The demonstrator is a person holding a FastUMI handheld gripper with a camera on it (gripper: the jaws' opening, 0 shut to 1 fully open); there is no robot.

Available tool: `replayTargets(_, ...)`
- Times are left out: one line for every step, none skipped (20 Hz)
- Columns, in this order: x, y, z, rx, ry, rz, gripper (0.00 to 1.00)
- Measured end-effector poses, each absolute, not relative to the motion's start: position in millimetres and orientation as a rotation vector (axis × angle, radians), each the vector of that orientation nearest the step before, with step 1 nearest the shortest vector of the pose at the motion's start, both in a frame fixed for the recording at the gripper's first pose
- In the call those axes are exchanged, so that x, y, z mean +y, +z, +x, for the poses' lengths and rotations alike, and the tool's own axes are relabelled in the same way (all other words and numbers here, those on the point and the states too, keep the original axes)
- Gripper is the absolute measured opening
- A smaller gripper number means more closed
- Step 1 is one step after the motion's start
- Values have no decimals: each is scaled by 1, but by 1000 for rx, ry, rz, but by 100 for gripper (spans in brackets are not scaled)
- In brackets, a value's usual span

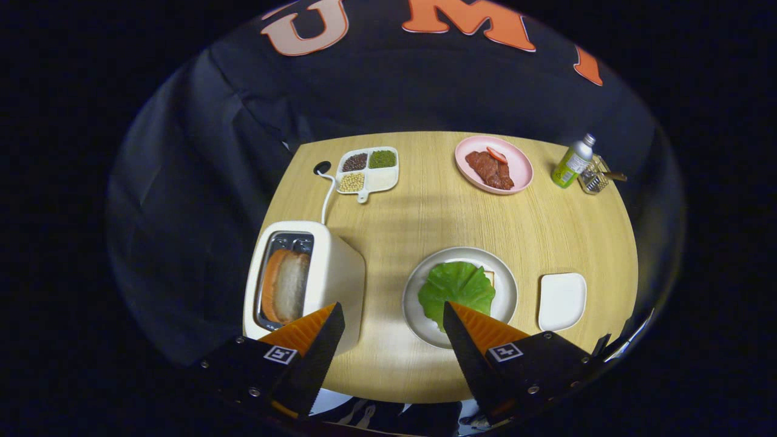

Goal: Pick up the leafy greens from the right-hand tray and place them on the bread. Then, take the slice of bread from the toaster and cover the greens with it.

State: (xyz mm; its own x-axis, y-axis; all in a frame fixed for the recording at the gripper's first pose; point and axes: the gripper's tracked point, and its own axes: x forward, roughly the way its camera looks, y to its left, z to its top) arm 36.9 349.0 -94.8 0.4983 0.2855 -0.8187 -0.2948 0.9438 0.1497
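A green leaf point(455, 290) lies on a slice of bread point(489, 277), of which one corner peeks out, on a round pale plate point(507, 285). The plate sits just ahead of my right finger. A cream toaster point(337, 273) stands ahead of my left finger, with a slice of bread point(286, 285) sticking up in its slot. A small white tray point(562, 301) right of the plate holds nothing. My gripper point(393, 312) hovers above the table's near edge, open, with bare wood between the fingers.
At the back of the wooden table point(437, 212) are a white divided dish point(370, 170) of beans and seeds, a pink plate point(513, 159) with meat, a green bottle point(572, 161) and a small wire basket point(595, 176). The toaster's white cord point(328, 191) runs to a hole.
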Motion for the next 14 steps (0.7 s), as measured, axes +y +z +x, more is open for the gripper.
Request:
replayTargets(360, -86, 35, 983, 367, -5, 98)
replayTargets(371, -77, 33, 975, 383, -4, 98)
replayTargets(380, -69, 33, 964, 397, -15, 98)
replayTargets(389, -63, 35, 954, 413, -33, 98)
replayTargets(398, -59, 34, 950, 425, -46, 98)
replayTargets(408, -58, 32, 953, 439, -50, 98)
replayTargets(418, -58, 33, 957, 449, -54, 98)
replayTargets(425, -60, 33, 960, 454, -59, 98)
replayTargets(430, -63, 34, 969, 450, -64, 98)
replayTargets(435, -70, 33, 983, 449, -65, 98)
replayTargets(440, -76, 33, 997, 443, -65, 98)
replayTargets(443, -82, 35, 1006, 438, -73, 97)
replayTargets(445, -87, 37, 1013, 436, -88, 96)
replayTargets(447, -92, 36, 1021, 433, -98, 91)
